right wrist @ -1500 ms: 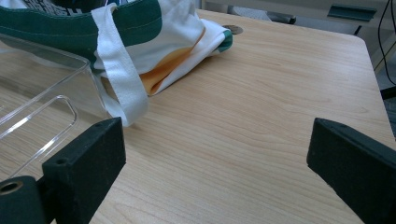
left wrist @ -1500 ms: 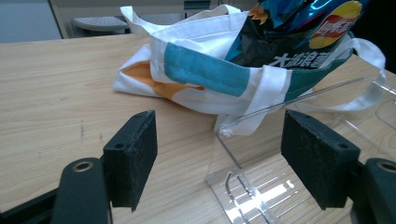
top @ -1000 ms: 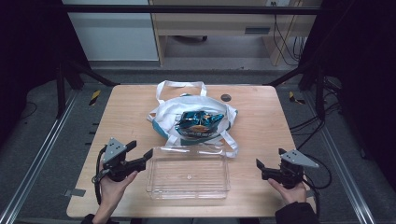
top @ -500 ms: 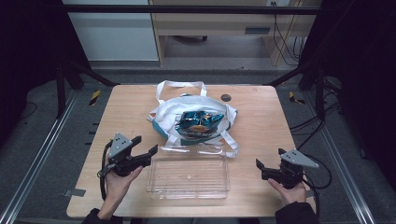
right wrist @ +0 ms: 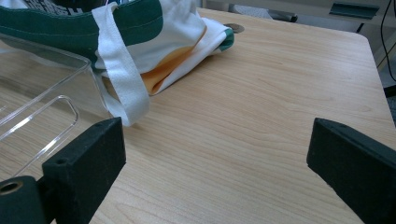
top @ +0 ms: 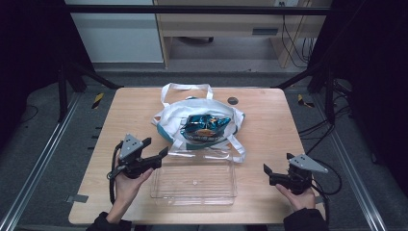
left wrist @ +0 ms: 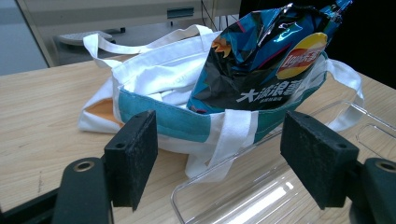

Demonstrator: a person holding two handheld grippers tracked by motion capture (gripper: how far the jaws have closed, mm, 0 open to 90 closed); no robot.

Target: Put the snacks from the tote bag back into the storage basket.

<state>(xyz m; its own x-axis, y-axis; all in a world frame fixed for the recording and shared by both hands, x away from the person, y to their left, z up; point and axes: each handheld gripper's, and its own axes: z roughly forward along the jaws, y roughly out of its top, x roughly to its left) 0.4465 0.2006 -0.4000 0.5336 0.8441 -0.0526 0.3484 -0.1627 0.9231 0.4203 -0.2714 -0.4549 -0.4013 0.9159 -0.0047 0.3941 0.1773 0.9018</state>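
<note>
One bag, one chip packet, one clear tray, and my two grippers.

I count one white and green tote bag (top: 202, 120) in the middle of the wooden table (top: 269, 115), with one blue chip packet (top: 204, 129) sticking out of its open top. One clear plastic tray (top: 194, 180) sits just in front of the bag, and the bag's strap touches its far edge. My left gripper (top: 156, 153) has its jaws wide apart, pointing at the bag. My right gripper (top: 266, 169) is wide too, resting near the right side of the tray. Since a second ago, my left gripper has moved closer to the bag. My right one has stayed put.
</note>
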